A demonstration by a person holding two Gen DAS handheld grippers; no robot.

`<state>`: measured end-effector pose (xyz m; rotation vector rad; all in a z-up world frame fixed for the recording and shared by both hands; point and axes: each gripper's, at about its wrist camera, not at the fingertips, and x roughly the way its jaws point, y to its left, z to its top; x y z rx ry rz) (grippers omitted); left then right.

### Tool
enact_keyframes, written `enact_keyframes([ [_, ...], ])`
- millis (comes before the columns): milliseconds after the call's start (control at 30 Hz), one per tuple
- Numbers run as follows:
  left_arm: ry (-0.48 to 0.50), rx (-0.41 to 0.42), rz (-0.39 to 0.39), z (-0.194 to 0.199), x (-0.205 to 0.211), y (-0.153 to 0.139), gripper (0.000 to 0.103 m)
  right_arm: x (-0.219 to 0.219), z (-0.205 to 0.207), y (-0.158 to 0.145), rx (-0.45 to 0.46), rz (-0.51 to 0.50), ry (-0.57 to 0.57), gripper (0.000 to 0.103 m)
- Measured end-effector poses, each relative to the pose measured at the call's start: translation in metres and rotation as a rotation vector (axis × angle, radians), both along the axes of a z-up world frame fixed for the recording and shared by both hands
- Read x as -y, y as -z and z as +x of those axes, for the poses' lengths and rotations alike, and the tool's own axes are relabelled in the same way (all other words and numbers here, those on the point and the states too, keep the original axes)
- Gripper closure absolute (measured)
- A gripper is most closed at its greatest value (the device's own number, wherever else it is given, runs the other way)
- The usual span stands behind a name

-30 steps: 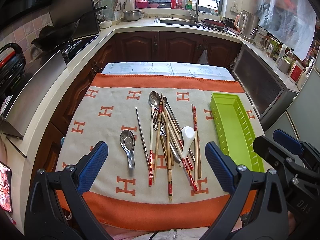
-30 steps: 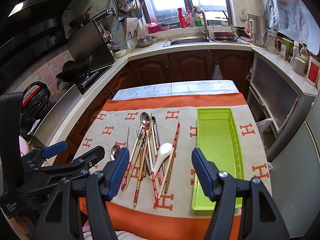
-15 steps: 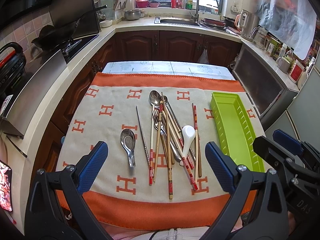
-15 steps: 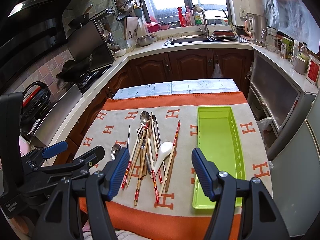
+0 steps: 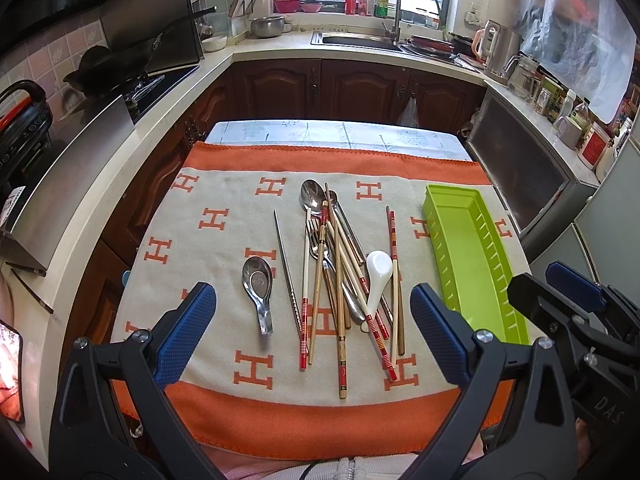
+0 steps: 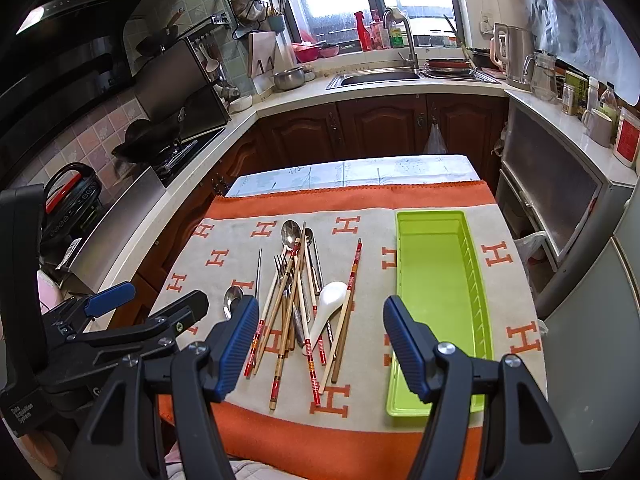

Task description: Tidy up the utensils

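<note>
We held both tongs, left (image 5: 308, 340) and right (image 6: 318, 350), spread and empty above the desk (image 5: 344, 132). The utensils (image 5: 336, 264) lay heaped beside the apparently empty tray (image 6: 434, 292). We judged sorting not yet begun; next, pinching one piece.

1. Orange "H" letters repeat across the blanket (image 5: 224, 264) under the green tray (image 5: 476, 264).
2. "DAS" is printed on the right gripper (image 6: 320, 340) body beside that tray.
3. "Data Acquisition System" is printed on the left gripper (image 5: 312, 328) body.
</note>
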<state>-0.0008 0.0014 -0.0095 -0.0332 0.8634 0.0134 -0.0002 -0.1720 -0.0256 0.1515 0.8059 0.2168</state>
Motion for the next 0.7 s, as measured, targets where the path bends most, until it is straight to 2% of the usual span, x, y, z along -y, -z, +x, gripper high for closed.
enact_keyframes([
  [233,-0.053,0.047,-0.054,0.008,-0.034,-0.004,0.006,-0.004,0.004,0.003,-0.015,-0.007,0.014,0.038],
  [367,-0.025,0.081,-0.033,0.025,-0.054,-0.019,0.007,-0.003,0.017,-0.002,-0.005,-0.042,0.043,0.038],
  [533,0.009,0.031,-0.052,0.047,-0.079,-0.039,0.006,0.000,0.044,-0.010,-0.051,0.001,0.015,0.038],
  [700,0.041,-0.023,-0.074,0.080,-0.097,-0.044,0.006,-0.009,0.079,-0.023,-0.059,-0.046,-0.025,0.038],
])
